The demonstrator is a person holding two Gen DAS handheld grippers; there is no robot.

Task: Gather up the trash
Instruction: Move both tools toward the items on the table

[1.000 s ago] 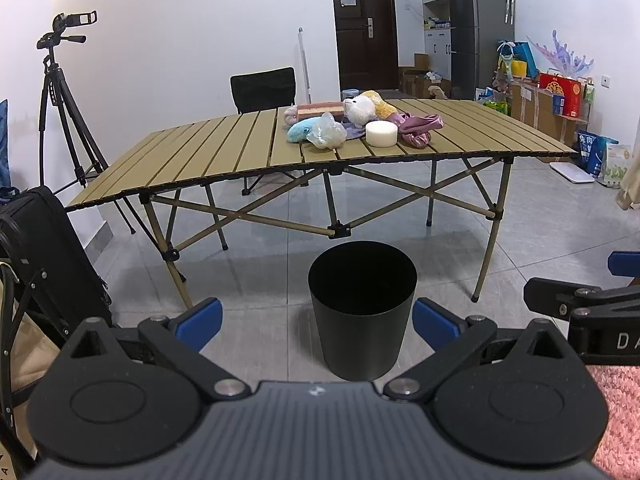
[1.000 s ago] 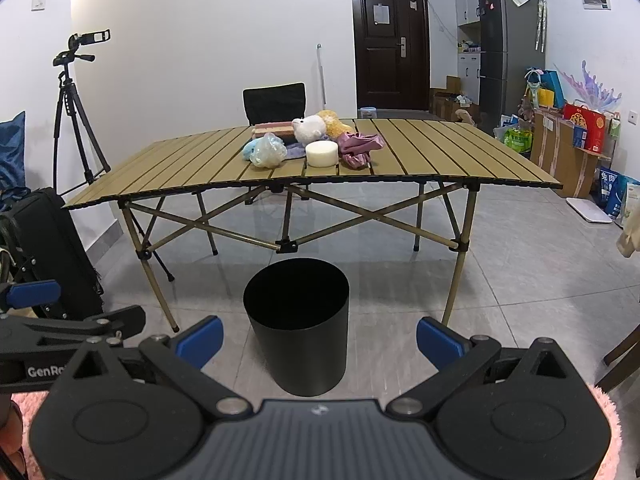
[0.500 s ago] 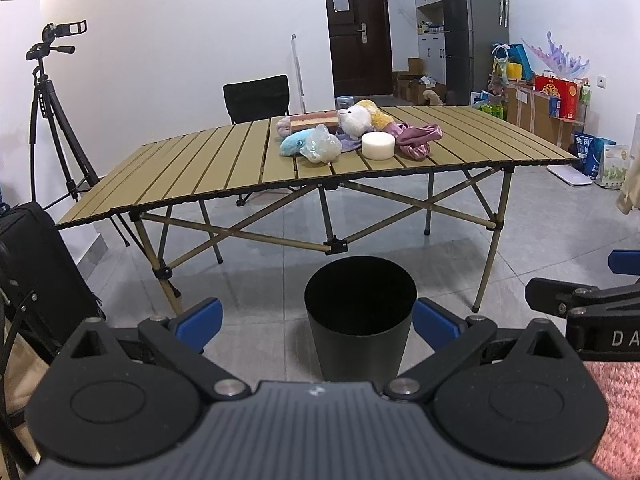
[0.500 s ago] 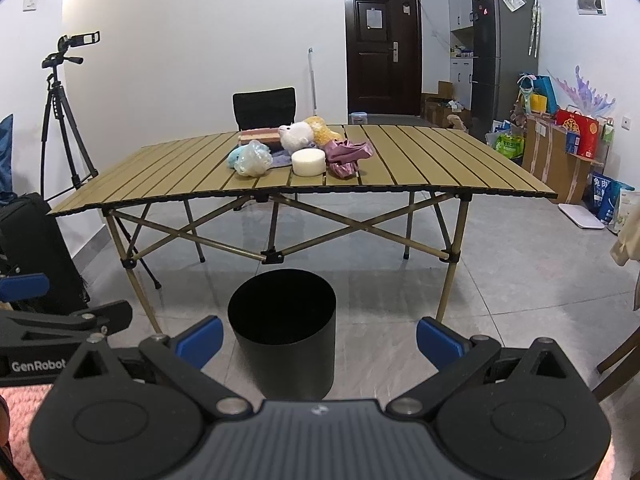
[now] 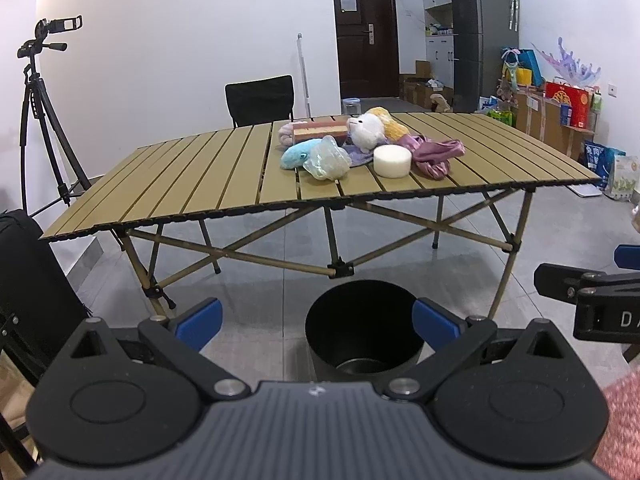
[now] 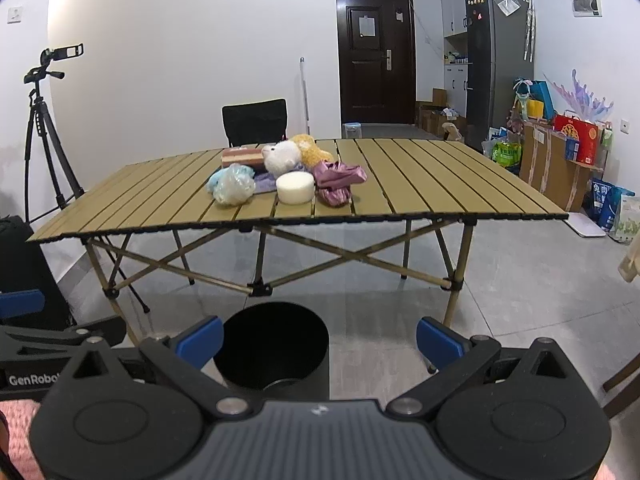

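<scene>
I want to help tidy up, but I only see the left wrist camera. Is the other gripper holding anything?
Observer: No. The right wrist view shows the right gripper with its fingers spread wide and nothing between them.
Operator: Can that camera see the bin?
Observer: Yes. There the black bin sits on the floor toward the gripper's left finger, not centred between the fingers.
Operator: Is anything written on my gripper?
Observer: Yes. The side of the left gripper carries white lettering that starts "GenRobo"; the rest is hidden.
</scene>
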